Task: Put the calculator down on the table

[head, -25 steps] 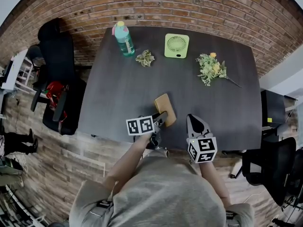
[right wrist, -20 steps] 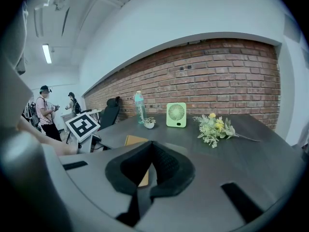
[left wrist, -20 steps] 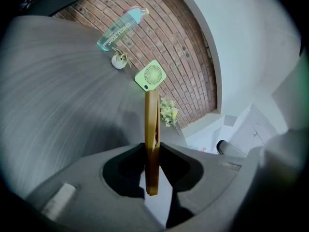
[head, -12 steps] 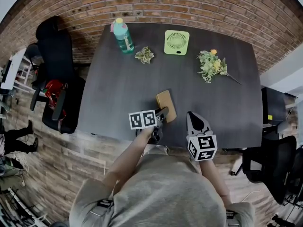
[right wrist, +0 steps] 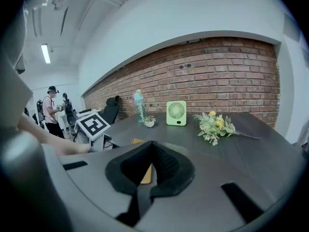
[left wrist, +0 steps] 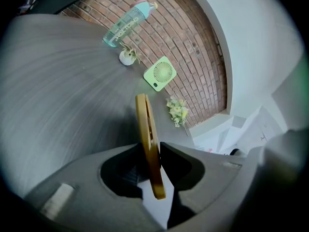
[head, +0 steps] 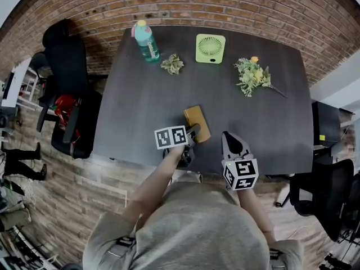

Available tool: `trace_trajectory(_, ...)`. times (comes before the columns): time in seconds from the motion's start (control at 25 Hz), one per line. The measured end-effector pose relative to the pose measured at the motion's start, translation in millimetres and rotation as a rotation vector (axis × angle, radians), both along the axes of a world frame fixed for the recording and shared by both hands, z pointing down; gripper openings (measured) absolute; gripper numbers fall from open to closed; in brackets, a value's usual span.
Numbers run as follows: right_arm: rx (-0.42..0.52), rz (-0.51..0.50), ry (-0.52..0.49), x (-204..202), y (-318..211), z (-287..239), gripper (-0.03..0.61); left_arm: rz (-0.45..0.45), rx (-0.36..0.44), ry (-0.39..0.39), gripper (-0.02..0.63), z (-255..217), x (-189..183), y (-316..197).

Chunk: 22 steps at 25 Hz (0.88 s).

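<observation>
dark table (head: 140,94) by a brick wall, calculator (head: 197,122) near its front edge
left claw (head: 193,134) had just been easing its jaws apart, calculator loose between them, flat and low to the table; right claw (head: 228,139) waited just beside, jaws together, empty.

This looks like an office or shared studio workspace, though the wide-angle views leave the far end of the room hard to read. A dark wood-grain bench (head: 146,100) stands against an exposed brick wall (head: 225,4), with black swivel office chairs (head: 70,66) at its sides on a wood plank floor (head: 67,207). On the bench are desk things: a small green fan (head: 210,48), a water bottle (head: 145,43), a sprig of flowers (head: 252,76). Strip lights (right wrist: 46,53) run along a white ceiling, and a person (right wrist: 50,110) stands among equipment farther back.
</observation>
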State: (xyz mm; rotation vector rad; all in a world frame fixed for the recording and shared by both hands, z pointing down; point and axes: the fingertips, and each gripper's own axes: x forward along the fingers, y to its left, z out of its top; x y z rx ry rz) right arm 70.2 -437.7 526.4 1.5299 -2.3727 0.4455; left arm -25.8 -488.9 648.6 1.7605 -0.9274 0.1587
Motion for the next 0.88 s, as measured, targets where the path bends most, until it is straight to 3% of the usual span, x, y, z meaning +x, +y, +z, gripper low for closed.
trace_trajectory(0.88,-0.003,0.001,0.003,-2.8,8.9,2.0,0.002,-0.013,-0.038,-0.177,0.151,18.0,-11.2,-4.4)
